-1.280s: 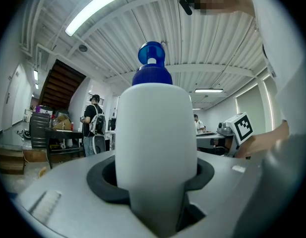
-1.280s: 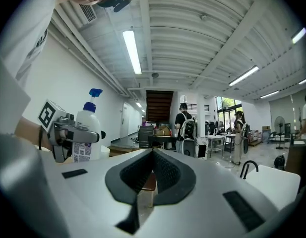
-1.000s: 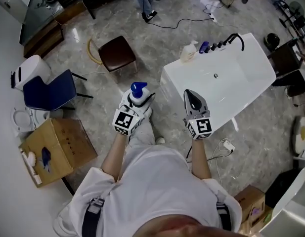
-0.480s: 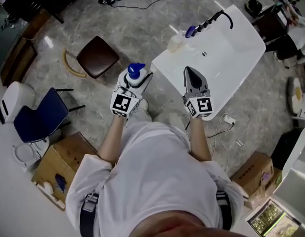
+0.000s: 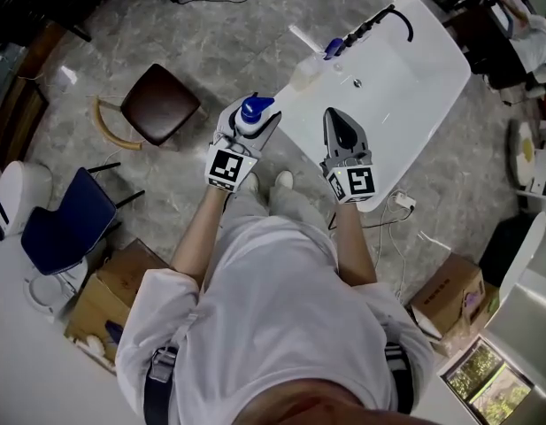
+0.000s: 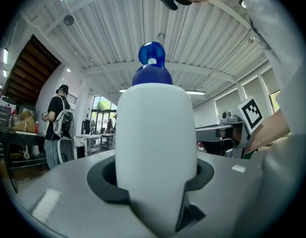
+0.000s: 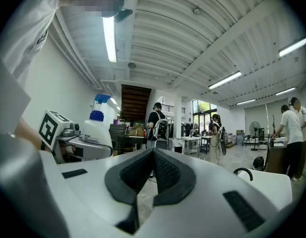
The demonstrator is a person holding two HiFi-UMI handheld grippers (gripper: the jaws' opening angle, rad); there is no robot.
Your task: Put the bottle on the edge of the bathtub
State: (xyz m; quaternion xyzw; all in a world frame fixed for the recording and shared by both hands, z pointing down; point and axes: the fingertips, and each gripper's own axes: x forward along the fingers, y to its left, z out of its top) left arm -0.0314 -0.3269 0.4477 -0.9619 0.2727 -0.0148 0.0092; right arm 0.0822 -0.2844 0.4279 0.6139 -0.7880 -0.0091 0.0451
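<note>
Bottle [image 6: 155, 138]: a white, smooth-walled plastic cylinder with rounded shoulders, topped by a ribbed blue collar and a blue pump head, standing upright between the fingers of the left gripper [image 5: 248, 131]. The fingers are clamped on its lower body, their dark curved pads [image 6: 102, 178] wrapping it from both sides, so the pump head rises well above the fingertips. The bottle is held in the air, not resting on any surface. Right gripper [image 7: 153, 175]: grey, matte shells with dark, finely textured pads, the fingers brought together with nothing between them. Bathtub [image 5: 432, 122]: a glossy white, rounded-rectangular basin with a broad flat rim. In the head view its near corner lies just beside the left fingers, on their right, and the right fingers show against its near rim. At the end of the tub beyond both sets of fingertips stands a thin, black, arched faucet [image 5: 398, 16]. To the left of the left fingers, well apart, sits a brown padded stool [image 5: 162, 104] on a grey, marble-veined floor [image 5: 219, 34].
</note>
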